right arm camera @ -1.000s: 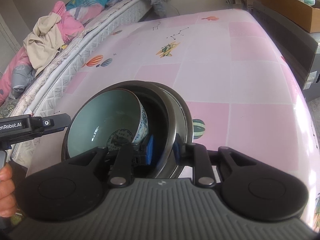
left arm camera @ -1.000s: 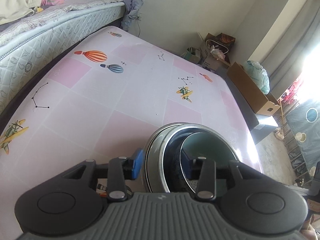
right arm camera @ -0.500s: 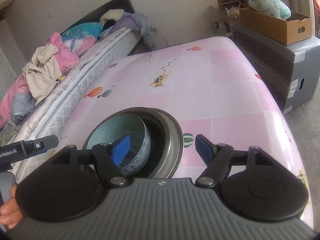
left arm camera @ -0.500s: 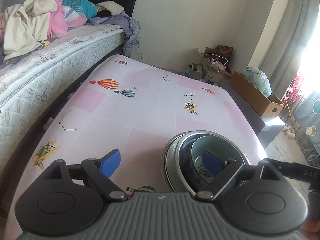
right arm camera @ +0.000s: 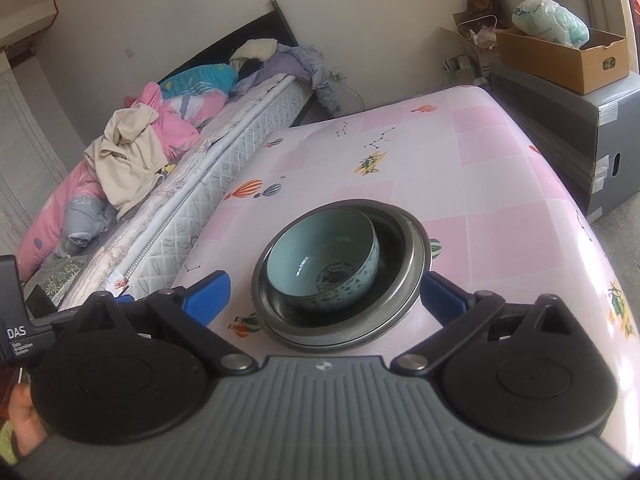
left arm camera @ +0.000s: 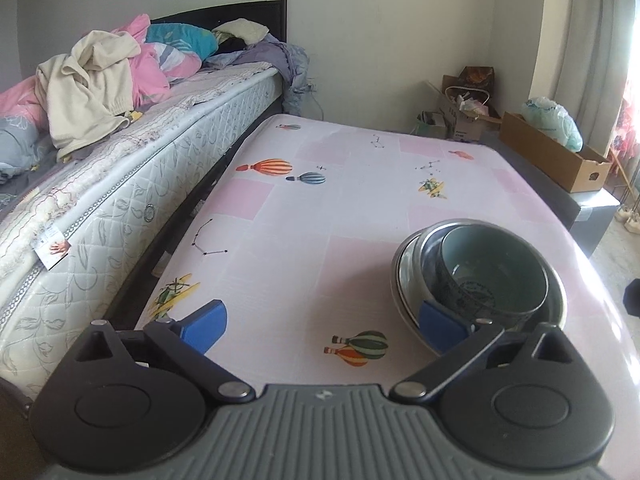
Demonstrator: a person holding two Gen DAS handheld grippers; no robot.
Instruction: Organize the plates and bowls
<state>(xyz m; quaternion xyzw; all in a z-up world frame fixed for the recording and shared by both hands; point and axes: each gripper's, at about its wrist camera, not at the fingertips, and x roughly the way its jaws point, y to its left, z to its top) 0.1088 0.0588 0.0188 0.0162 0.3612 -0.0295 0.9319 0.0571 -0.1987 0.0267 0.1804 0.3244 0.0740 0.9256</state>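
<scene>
Both grippers backed off, pale green bowl (right arm camera: 320,256) tilted inside steel bowls (right arm camera: 412,264)

text: "DAS" in white, small lines under it look like "Data Acquisition System", barely legible | on: black device box (right arm camera: 18,336) at left edge, right wrist view | mattress tag (left arm camera: 51,249): print too small to read | left wrist view: no other legible text

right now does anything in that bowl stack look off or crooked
Yes: the blue bowl sits off-centre in the metal bowls, pushed to one side and tilted. No spill or damage shows.
</scene>
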